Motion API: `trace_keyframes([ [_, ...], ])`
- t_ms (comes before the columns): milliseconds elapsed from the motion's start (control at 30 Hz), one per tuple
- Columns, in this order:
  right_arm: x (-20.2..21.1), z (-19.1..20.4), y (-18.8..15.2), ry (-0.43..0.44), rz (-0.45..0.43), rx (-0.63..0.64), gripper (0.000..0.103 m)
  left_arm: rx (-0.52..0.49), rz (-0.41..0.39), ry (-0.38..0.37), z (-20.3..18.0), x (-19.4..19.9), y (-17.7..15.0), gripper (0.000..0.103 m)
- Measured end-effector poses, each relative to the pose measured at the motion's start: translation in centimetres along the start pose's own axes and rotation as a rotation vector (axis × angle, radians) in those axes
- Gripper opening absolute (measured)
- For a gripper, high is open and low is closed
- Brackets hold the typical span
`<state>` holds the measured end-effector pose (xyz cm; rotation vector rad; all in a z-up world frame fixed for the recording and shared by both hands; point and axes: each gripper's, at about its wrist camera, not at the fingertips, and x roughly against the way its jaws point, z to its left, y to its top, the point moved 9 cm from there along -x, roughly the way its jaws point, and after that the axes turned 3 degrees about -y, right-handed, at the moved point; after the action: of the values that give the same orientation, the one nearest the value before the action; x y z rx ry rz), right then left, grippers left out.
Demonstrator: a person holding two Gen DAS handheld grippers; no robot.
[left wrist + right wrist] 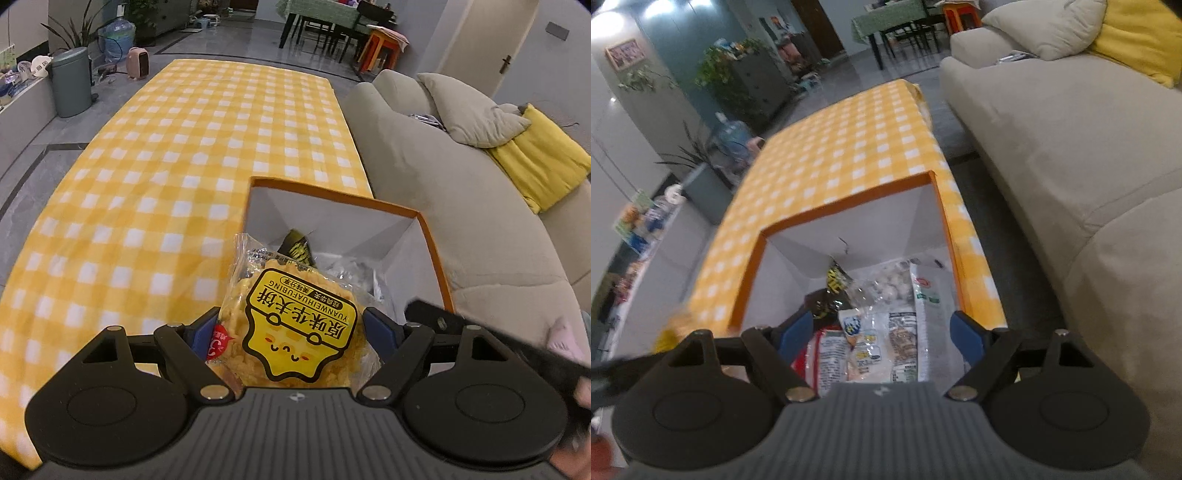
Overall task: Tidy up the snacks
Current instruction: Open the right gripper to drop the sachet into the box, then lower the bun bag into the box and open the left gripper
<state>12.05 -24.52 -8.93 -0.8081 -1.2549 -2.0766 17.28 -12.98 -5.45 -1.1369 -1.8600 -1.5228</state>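
My left gripper (293,332) is shut on a yellow round cake packet (295,325) with a yellow cartoon label, held over the near left corner of an open orange-rimmed white box (332,197). A black-and-yellow packet (297,247) and clear wrappers lie inside the box. In the right wrist view my right gripper (884,332) is open and empty, hanging above the same box (849,210), which holds several snack packets (882,332), a bag of white balls (892,286) and a black-and-yellow packet (836,280).
The box stands at the near right end of a long table with a yellow checked cloth (184,147). A beige sofa (461,206) with cushions runs along the right. A grey bin (72,81), plants and a dining table (321,14) stand further off.
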Motion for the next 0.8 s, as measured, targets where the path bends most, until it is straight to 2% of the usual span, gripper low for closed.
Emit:
trace_keyframes([
  [33,0.2,0.0,0.1,0.014,-0.005,0.002,0.080,0.006,-0.004,0.012,-0.3,-0.8,0.4,0.094],
  [67,0.4,-0.2,0.3,0.026,-0.013,0.007,0.074,0.010,-0.008,0.030,-0.4,-1.4,0.6,0.094],
  [100,0.5,-0.5,0.5,0.020,-0.021,0.009,0.073,0.008,-0.013,0.056,-0.6,-2.1,0.9,0.094],
  [167,0.7,-0.9,1.0,0.074,-0.047,-0.025,0.082,0.008,-0.017,0.090,-0.8,-3.4,1.3,0.094],
  [200,0.9,-1.3,1.4,0.083,-0.074,-0.047,0.082,0.017,-0.014,0.093,-0.9,-4.0,1.5,0.094],
  [300,0.7,-3.0,1.8,0.039,-0.085,-0.064,0.082,0.040,-0.001,0.105,-1.0,-5.8,1.9,0.094],
  [433,0.4,-5.0,1.9,0.007,-0.084,-0.102,0.082,0.013,-0.022,0.144,-1.4,-7.3,2.9,0.094],
  [800,-0.7,-7.2,1.4,-0.041,-0.055,-0.140,0.082,0.066,0.071,0.077,-2.9,-12.6,3.5,0.094],
])
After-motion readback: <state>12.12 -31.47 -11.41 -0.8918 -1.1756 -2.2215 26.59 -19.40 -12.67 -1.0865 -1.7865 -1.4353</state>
